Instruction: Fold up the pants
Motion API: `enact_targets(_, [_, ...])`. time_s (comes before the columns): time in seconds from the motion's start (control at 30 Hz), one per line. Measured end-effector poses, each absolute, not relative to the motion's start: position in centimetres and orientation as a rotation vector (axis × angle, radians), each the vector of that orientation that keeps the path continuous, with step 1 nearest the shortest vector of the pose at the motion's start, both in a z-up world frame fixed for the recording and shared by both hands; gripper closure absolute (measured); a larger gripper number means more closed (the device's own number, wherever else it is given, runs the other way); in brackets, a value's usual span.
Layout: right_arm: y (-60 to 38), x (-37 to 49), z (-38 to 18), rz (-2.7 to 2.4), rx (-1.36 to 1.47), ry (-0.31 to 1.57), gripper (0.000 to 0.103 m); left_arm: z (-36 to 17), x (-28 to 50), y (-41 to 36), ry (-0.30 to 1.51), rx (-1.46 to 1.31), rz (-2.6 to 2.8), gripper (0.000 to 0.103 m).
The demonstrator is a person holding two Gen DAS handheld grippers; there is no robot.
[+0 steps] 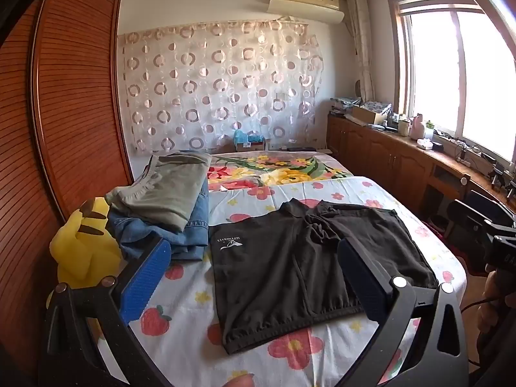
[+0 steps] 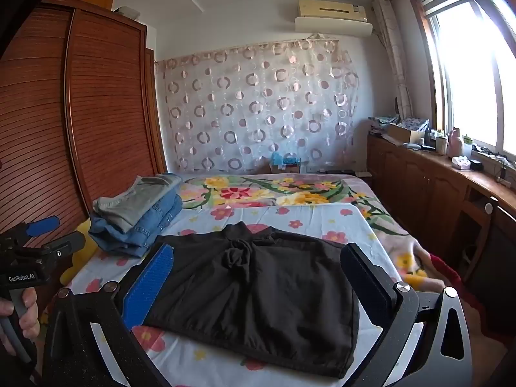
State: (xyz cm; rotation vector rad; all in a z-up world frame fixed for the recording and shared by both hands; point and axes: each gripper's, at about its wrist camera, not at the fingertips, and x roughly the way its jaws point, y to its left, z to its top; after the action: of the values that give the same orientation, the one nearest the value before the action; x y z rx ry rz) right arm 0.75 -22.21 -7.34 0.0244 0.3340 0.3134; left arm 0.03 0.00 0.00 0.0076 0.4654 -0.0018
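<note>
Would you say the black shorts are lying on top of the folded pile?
No, the black shorts lie flat on the sheet, beside the pile and apart from it.

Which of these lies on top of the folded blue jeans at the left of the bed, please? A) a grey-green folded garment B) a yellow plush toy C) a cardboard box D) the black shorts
A: a grey-green folded garment rests on the blue jeans, while the black shorts lie spread flat beside them on the bed.

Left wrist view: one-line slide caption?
Open left gripper above black shorts spread on the floral bed.
</note>
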Motion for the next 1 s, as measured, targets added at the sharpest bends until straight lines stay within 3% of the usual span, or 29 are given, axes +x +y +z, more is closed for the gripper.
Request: enact_targets(1.0, [-22.4, 0.7, -7.4, 0.308, 0.037, 0.333, 0.0, -0.1, -0.7, 1.5, 0.46, 0.009, -0.001, 0.0])
